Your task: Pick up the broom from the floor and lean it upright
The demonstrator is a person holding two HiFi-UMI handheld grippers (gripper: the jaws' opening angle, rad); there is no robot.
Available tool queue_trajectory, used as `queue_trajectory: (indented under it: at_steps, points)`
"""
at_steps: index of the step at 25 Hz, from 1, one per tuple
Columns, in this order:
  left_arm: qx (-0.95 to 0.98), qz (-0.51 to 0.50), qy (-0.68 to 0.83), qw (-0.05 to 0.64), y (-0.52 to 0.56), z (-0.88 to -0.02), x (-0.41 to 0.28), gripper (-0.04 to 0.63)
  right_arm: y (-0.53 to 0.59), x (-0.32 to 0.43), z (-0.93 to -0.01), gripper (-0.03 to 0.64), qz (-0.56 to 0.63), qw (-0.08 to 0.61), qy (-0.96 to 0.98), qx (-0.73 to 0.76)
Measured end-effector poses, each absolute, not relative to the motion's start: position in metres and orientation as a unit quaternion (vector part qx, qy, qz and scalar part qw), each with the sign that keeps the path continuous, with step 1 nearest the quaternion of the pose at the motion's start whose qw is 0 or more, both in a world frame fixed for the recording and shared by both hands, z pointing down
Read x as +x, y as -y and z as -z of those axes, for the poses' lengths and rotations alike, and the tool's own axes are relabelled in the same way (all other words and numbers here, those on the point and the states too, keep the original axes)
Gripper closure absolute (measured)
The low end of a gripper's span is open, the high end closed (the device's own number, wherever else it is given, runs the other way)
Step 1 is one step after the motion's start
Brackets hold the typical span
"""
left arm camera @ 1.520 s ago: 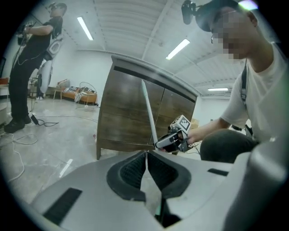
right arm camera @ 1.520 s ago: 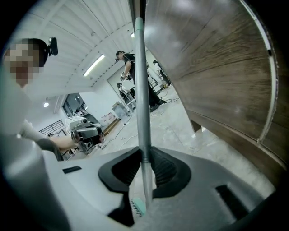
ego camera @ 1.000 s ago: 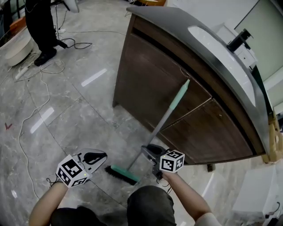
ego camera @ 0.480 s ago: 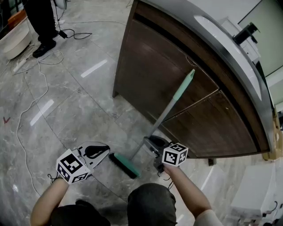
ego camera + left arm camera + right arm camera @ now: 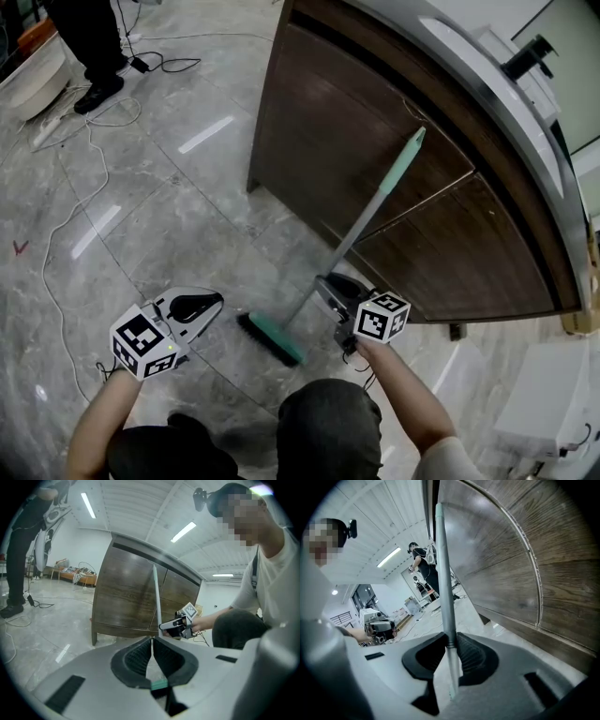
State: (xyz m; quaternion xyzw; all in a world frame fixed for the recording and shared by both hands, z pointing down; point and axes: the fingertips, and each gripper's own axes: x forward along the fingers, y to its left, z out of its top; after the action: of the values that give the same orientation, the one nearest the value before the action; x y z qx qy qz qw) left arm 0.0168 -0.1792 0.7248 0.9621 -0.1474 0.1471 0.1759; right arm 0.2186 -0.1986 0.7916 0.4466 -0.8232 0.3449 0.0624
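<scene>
Right gripper jaws closing on the broom handle, counter edge just beyond; left gripper jaws together, open floor ahead.

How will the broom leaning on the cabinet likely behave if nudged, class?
The broom's head sits on glossy floor, so it may slide. Its thin handle meets the cabinet only near the top, so it could tip sideways. It looks stiff and light.

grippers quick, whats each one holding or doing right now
Left gripper: fingers closed, empty.
Right gripper: fingers closing on the broom handle between them.
</scene>
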Motion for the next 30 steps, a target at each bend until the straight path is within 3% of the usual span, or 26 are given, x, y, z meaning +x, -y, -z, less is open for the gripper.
queue_trajectory:
  at_steps: [30]
  points:
    - [0.968, -0.138, 0.113, 0.177, 0.186, -0.714, 0.041, 0.580, 0.167, 0.255, -0.784, 0.537, -0.323, 0.038, 0.788, 0.523]
